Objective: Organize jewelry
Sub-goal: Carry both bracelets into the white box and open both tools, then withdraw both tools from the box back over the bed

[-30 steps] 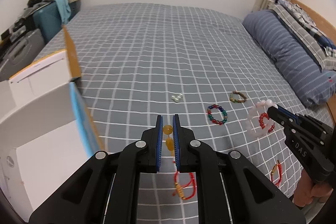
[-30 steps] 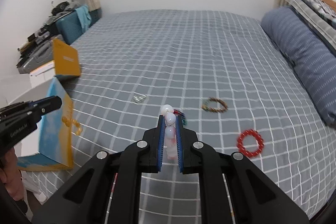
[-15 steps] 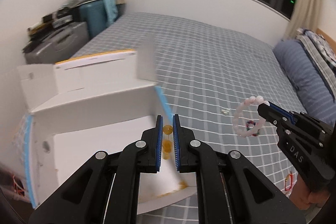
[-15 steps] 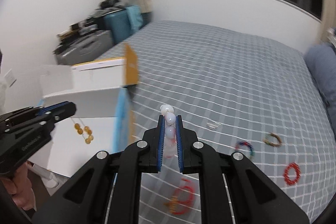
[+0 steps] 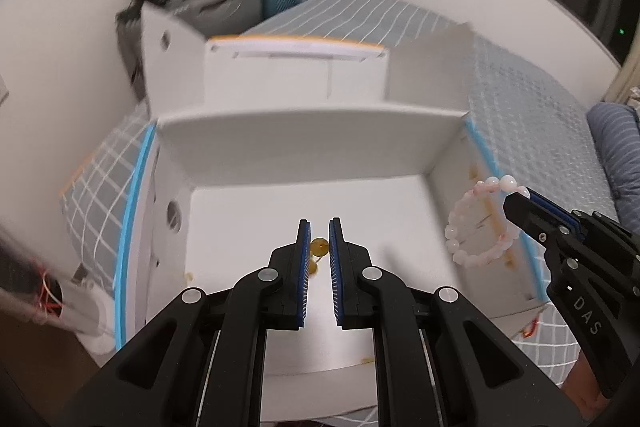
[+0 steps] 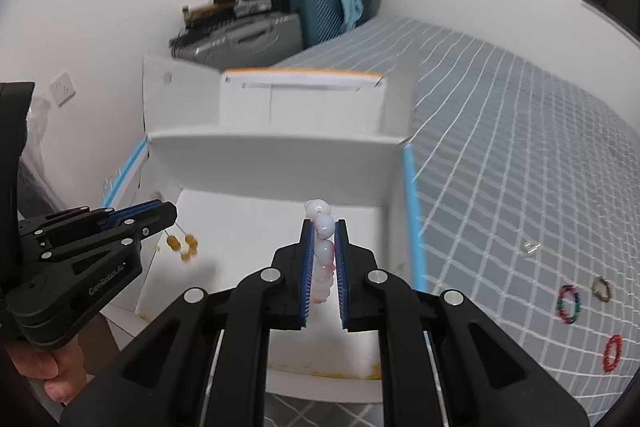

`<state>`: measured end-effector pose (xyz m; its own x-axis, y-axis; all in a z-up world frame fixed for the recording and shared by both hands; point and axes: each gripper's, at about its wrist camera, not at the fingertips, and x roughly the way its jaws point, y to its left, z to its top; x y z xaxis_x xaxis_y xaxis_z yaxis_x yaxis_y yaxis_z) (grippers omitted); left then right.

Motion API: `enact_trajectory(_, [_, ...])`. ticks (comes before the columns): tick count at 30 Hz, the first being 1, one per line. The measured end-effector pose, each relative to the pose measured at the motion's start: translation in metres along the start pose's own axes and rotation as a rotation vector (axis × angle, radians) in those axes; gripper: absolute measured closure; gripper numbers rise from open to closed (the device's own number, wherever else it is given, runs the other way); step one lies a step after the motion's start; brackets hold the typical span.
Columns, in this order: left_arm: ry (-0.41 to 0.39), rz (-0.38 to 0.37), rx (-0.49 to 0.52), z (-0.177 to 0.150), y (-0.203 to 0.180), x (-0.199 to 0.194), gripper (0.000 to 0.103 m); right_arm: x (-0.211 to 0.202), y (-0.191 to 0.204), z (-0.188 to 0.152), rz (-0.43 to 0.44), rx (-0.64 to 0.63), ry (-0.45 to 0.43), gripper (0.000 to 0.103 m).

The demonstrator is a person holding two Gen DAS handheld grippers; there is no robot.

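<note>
While amber beads sit between left fingers, right fingers pinch the pink bracelet.

Readable in two places only. "DAS" in pale letters on the black body of the right gripper, printed along its lower casing toward the right edge of the left wrist view. "GenRobot.AI", small and slightly blurred, on the black side of the left gripper, low on the casing toward the left edge of the right wrist view. No legible print on the white box with orange and blue trim, nor on the stacked cases against the far wall.
</note>
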<state>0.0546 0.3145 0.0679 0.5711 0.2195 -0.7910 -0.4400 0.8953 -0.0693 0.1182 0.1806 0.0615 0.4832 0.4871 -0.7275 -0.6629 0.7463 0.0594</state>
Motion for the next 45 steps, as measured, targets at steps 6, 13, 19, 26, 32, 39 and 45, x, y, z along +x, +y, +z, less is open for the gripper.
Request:
enact_trajectory(6, [0.086, 0.017, -0.024, -0.017, 0.023, 0.029, 0.094, 0.039, 0.012, -0.008, -0.026, 0.006, 0.107, 0.094])
enact_trajectory(13, [0.145, 0.024, -0.03, -0.028, 0.03, 0.047, 0.094, 0.076, 0.012, -0.02, -0.053, 0.012, 0.22, 0.093])
enact_trajectory(19, [0.163, 0.035, -0.027, -0.035, 0.033, 0.053, 0.094, 0.084, 0.011, -0.025, -0.047, 0.022, 0.253, 0.091])
enact_trajectory(26, [0.152, 0.037, -0.037, -0.033, 0.035, 0.045, 0.086, 0.071, 0.009, -0.018, -0.047, 0.03, 0.208, 0.066])
enact_trajectory(32, [0.064, 0.051, -0.046, -0.026, 0.032, 0.018, 0.038, 0.047, 0.01, -0.011, -0.044, 0.024, 0.133, 0.043])
enact_trajectory(39, [-0.02, 0.051, -0.037, -0.014, 0.022, -0.014, 0.019, 0.01, -0.005, -0.001, -0.077, 0.023, 0.026, 0.024])
enact_trajectory(45, [-0.116, 0.025, -0.003, -0.008, -0.004, -0.042, 0.006, -0.033, -0.035, -0.001, -0.114, 0.06, -0.066, 0.007])
